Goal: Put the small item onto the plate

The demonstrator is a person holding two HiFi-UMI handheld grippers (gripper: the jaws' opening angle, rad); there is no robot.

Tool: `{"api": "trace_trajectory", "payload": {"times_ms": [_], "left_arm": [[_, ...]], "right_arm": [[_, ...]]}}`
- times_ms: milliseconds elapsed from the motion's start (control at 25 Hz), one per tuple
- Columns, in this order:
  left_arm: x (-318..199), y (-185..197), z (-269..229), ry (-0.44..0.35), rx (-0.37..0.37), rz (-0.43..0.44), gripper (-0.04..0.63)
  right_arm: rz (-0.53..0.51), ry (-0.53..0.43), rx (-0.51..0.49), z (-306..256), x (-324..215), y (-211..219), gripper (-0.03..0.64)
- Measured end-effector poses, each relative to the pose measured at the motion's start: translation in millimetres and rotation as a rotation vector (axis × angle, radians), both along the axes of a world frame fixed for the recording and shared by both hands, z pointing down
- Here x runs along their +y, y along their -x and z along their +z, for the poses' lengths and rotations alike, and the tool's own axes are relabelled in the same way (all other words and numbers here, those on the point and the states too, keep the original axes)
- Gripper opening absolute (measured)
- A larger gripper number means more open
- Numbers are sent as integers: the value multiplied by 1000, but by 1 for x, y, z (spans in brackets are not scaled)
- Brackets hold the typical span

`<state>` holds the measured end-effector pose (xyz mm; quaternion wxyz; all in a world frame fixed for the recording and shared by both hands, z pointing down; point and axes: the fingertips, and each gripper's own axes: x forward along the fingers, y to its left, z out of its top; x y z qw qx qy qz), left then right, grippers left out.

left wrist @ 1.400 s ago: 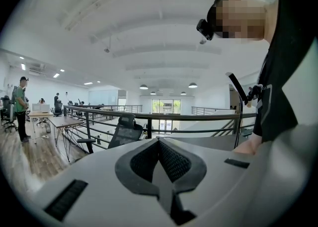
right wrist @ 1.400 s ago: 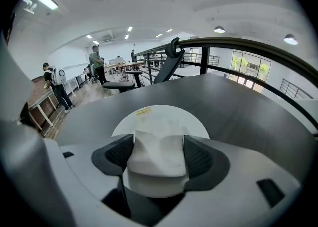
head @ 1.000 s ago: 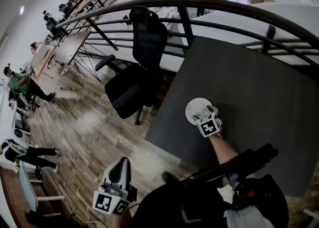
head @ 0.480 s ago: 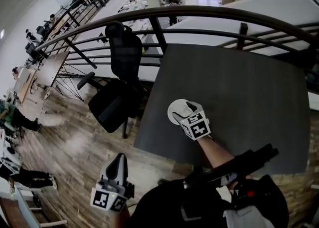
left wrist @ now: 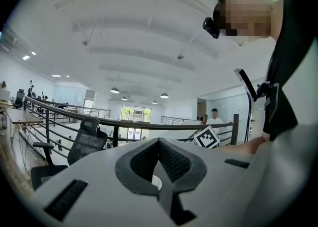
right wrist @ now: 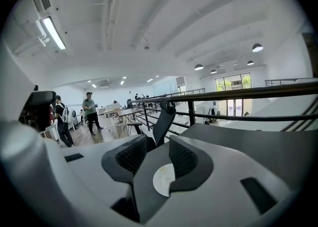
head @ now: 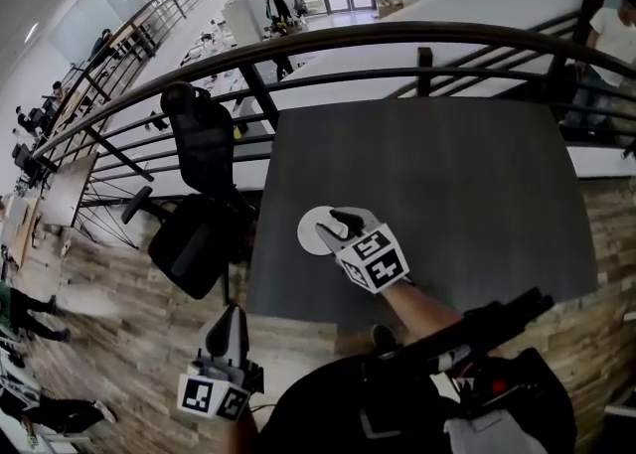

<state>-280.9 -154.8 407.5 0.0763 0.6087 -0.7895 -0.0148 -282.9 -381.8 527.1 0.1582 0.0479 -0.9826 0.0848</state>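
Note:
A white plate (head: pixel 310 231) lies near the left front corner of the dark grey table (head: pixel 447 194). My right gripper (head: pixel 333 227) hovers over the plate's right side, its marker cube toward me. In the right gripper view its jaws (right wrist: pixel 158 154) are closing with a gap still between them. Nothing sits in that gap, and the plate (right wrist: pixel 163 180) shows beyond it. I cannot make out any small item. My left gripper (head: pixel 233 315) hangs low off the table's front left, over the floor. Its jaws (left wrist: pixel 159 141) meet at the tips, with nothing held.
A black office chair (head: pixel 197 206) stands left of the table on the wooden floor. A dark curved railing (head: pixel 397 37) runs behind the table. A person (head: pixel 611 25) stands beyond it at the far right. The table's front edge (head: pixel 397 305) is close to my body.
The head view has swung, so the table and plate now sit further left. The right gripper stays over the plate. The left gripper still hangs low by the floor.

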Motion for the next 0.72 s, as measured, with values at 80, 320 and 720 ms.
{"api": "trace_trajectory", "payload": {"times_ms": [80, 320, 720], "left_arm": [[-5, -4, -1, -5, 9, 26, 5], [-13, -3, 2, -28, -1, 104, 5], [-29, -12, 3, -70, 16, 237, 5]], "right_arm": [[24, -1, -12, -9, 1, -11, 128], [97, -8, -54, -34, 7, -38, 91], [220, -27, -108, -68, 22, -82, 25]]}}
